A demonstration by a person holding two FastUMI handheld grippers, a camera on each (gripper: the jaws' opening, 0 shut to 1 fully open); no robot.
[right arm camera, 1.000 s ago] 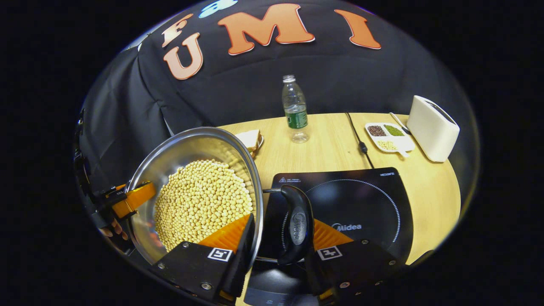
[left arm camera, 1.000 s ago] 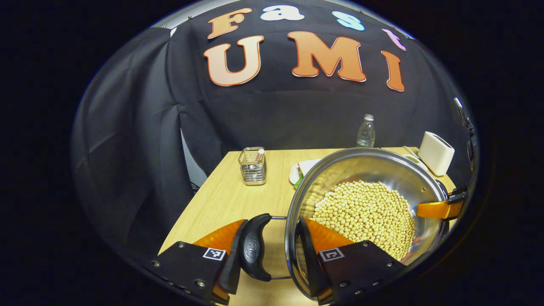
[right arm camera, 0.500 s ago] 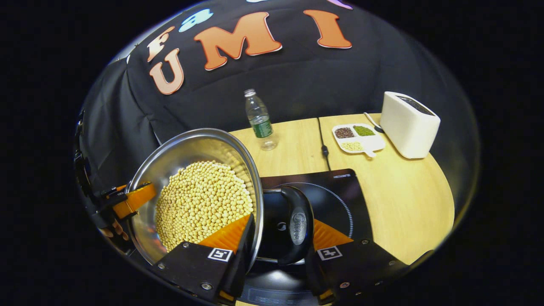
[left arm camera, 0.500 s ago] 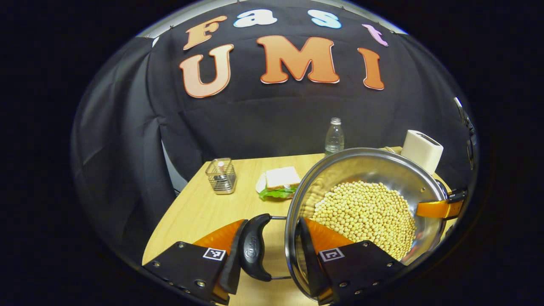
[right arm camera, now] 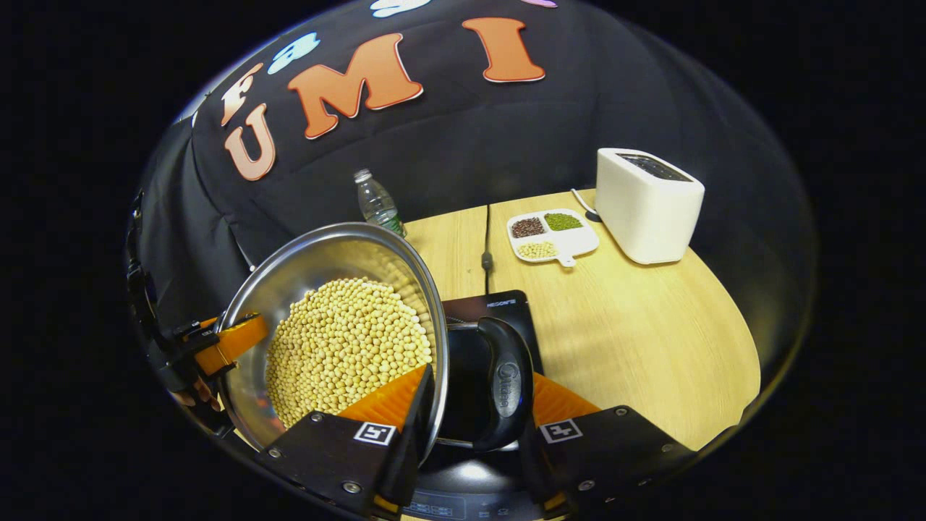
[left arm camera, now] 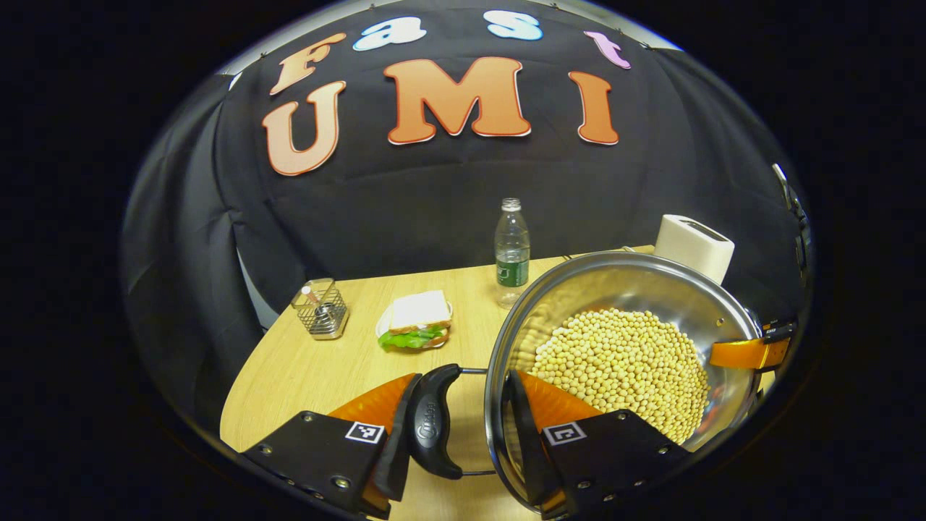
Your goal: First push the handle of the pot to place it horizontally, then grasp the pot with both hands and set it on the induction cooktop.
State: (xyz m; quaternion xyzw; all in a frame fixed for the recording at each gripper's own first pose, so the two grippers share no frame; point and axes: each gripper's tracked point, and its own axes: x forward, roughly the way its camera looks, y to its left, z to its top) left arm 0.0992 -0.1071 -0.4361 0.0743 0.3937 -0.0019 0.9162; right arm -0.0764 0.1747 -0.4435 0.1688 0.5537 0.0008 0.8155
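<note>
The steel pot (left arm camera: 629,282), filled with pale soybeans (left arm camera: 622,369), hangs between both grippers. My left gripper (left arm camera: 463,376) is shut across the pot's rim and its black side handle (left arm camera: 432,423), one finger inside the wall and one outside the handle. My right gripper (right arm camera: 479,376) is shut the same way on the opposite handle (right arm camera: 506,387). Each gripper shows across the pot in the other's view: the right gripper (left arm camera: 752,354) and the left gripper (right arm camera: 226,344). The black induction cooktop (right arm camera: 499,304) lies under the pot's right side. I cannot tell whether the pot touches it.
On the wooden table (right arm camera: 651,325) are a water bottle (left arm camera: 511,250), a sandwich on a plate (left arm camera: 416,325), a wire holder (left arm camera: 320,310), a white toaster (right arm camera: 646,202), a divided dish of beans (right arm camera: 551,235) and the cooktop's cable (right arm camera: 487,246).
Both grippers have carried the pot to the right. The cooktop has slid under the pot, and more of the table's left side shows. Neither grip changed.
</note>
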